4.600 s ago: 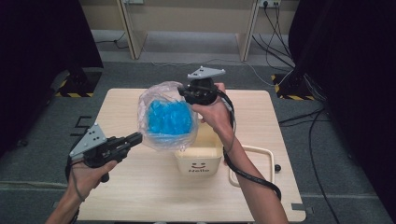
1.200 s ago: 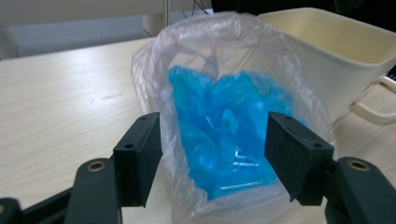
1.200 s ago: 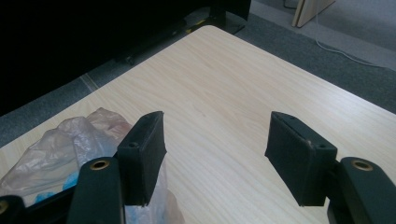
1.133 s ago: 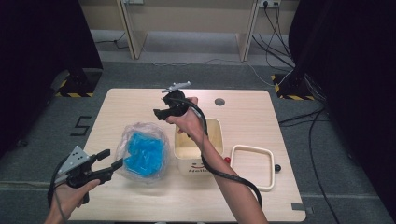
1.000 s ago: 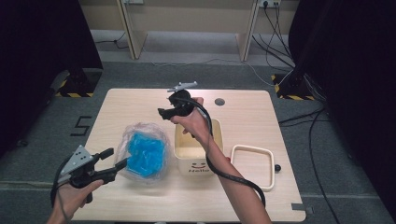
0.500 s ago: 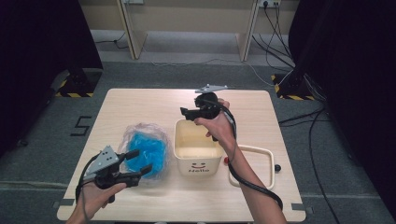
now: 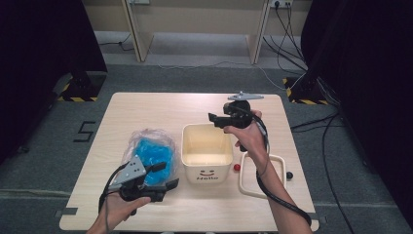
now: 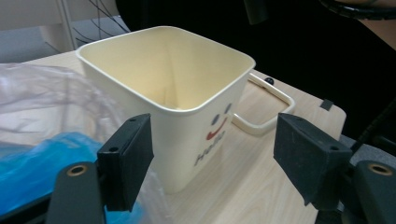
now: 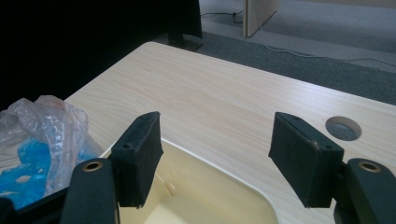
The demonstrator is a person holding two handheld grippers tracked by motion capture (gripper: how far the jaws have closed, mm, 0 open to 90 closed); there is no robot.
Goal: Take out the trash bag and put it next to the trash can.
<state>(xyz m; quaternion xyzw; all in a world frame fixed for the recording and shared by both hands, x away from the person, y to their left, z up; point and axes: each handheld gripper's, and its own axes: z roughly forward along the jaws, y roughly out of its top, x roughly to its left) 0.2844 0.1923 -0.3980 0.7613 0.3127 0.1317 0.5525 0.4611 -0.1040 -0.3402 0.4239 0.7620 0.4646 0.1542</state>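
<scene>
Left to right across the table [image 7: 146,105].

Left gripper [image 7: 163,176]: it has come in from the near left edge toward the middle and now sits at the near side of the bag [image 7: 148,153], jaws wide, nothing between them. Since a second ago they have opened a little further. In the left gripper view the pads [image 8: 126,161] frame the near corner of the bin [image 8: 187,121] without touching it.

Bag: clear plastic with blue stuff inside, lying on the table just left of the bin, released by both tools. It has not moved over the last second.

Bin [image 7: 207,156]: cream, upright, empty as far as the views show, middle of the table.

Right gripper [image 7: 214,120]: it has moved from the far left corner of the bin to over its far rim, jaws wide, empty.

Judgement: both tools look to be regrouping, bag or bin next.

Hard to make out: what the blue stuff is; the bag's mouth; a cream frame [image 7: 260,175] right of the bin, partly under the right forearm; a small red thing [image 7: 237,167] and a dark one [image 7: 289,175] beside the frame, too small to name.
</scene>
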